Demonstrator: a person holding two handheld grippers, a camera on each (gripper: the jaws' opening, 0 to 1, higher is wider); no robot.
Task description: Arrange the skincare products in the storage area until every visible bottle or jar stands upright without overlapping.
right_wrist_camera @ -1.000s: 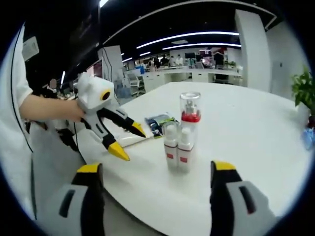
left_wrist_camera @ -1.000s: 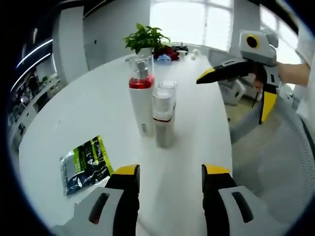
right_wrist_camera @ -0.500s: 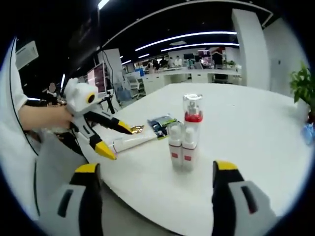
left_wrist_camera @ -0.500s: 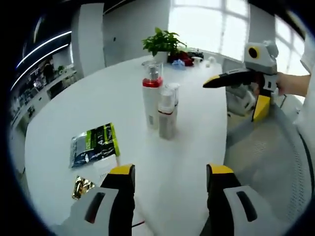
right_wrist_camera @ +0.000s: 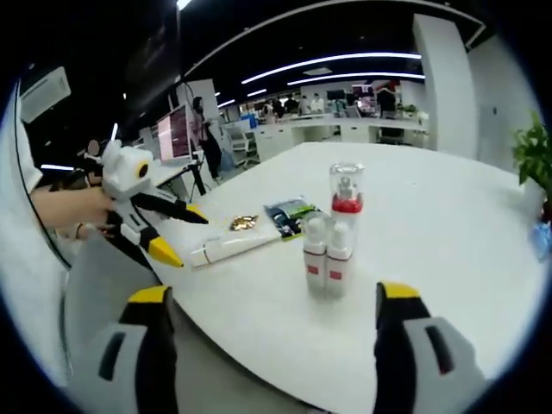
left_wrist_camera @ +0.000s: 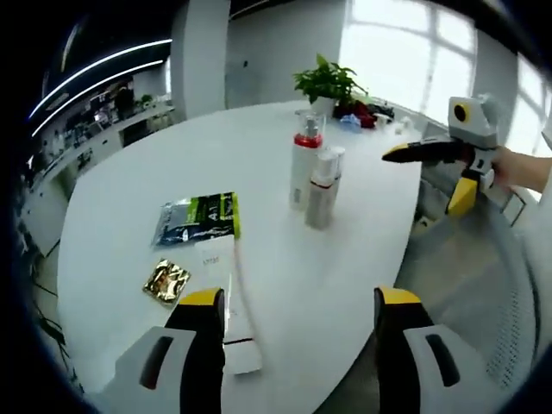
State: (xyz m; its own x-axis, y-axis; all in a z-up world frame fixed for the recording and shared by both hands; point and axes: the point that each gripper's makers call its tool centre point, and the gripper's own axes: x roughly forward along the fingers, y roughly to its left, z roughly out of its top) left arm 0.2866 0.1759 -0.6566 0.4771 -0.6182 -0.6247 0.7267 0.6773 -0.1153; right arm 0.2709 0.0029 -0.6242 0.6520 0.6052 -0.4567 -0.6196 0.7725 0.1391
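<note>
Both grippers' jaws spread, holding nothing. Bottles (left_wrist_camera: 315, 172) upright, clustered. Right gripper view separates two small bottles (right_wrist_camera: 326, 257); left gripper view shows potted plant (left_wrist_camera: 326, 82).

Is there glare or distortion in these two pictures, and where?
Left gripper view: the windows behind the plant are blown out white, and the white table edge curves from the fisheye. Right gripper view: the background is dim, and the ceiling light strips bend into arcs.
</note>
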